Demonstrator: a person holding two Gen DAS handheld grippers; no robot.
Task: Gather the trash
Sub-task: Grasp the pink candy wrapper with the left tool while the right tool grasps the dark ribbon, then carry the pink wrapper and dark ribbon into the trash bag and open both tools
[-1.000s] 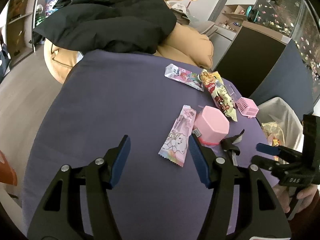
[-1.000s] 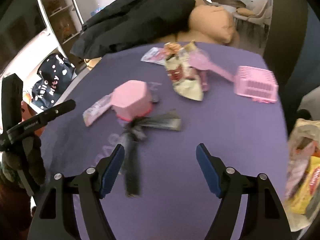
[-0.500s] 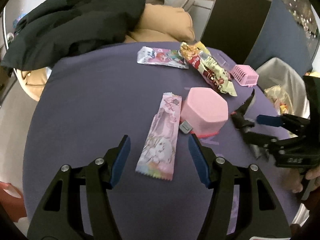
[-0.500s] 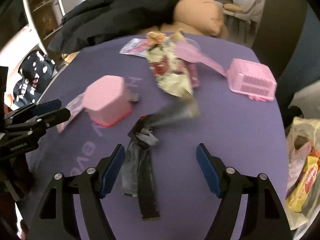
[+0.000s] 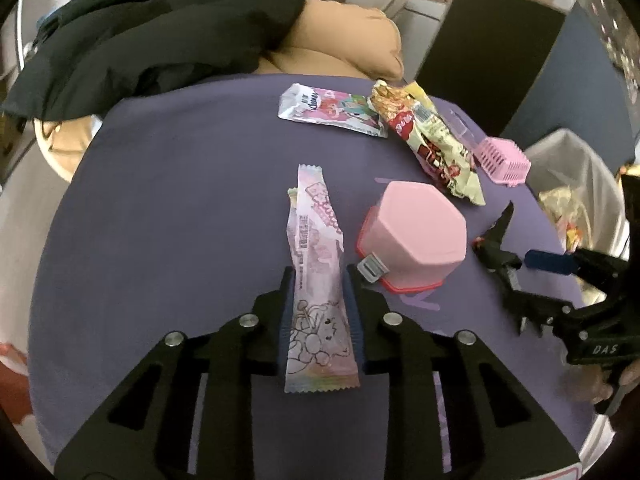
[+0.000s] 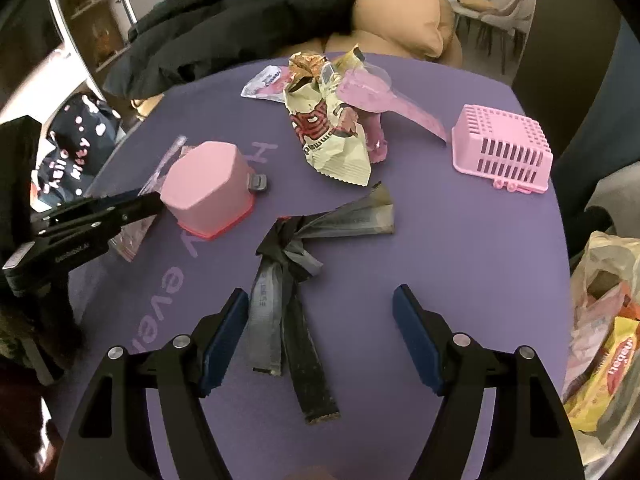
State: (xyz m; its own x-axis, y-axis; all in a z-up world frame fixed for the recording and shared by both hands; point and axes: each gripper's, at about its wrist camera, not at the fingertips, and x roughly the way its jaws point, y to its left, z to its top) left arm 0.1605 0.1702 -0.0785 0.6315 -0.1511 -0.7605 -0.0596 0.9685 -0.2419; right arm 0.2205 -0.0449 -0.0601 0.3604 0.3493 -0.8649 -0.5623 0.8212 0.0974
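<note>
A long pink cartoon wrapper [image 5: 316, 240] lies flat on the purple table top [image 5: 180, 200]. My left gripper [image 5: 319, 270] straddles its lower half, and its jaws are closing, with the blue pads against both long edges. A dark knotted wrapper [image 6: 288, 248] lies just ahead of my right gripper [image 6: 320, 292], which stands open with one strip of the wrapper beside its left finger. In the left wrist view the right gripper [image 5: 528, 280] shows at the right edge, over the same dark wrapper [image 5: 496, 240].
An upturned pink box [image 5: 416, 232] sits right of the pink wrapper. A crumpled snack bag [image 6: 332, 132], a silver pouch [image 5: 328, 110], a pink scoop [image 6: 376, 92] and a pink basket [image 6: 504, 148] lie farther back. A trash bag [image 6: 600, 320] hangs off the right edge. A black jacket [image 5: 160, 28] covers tan cushions behind.
My left gripper slid over the pink wrapper and its jaws narrowed from wide open onto the wrapper's edges. The right gripper came down closer to the dark knotted wrapper, still open.
</note>
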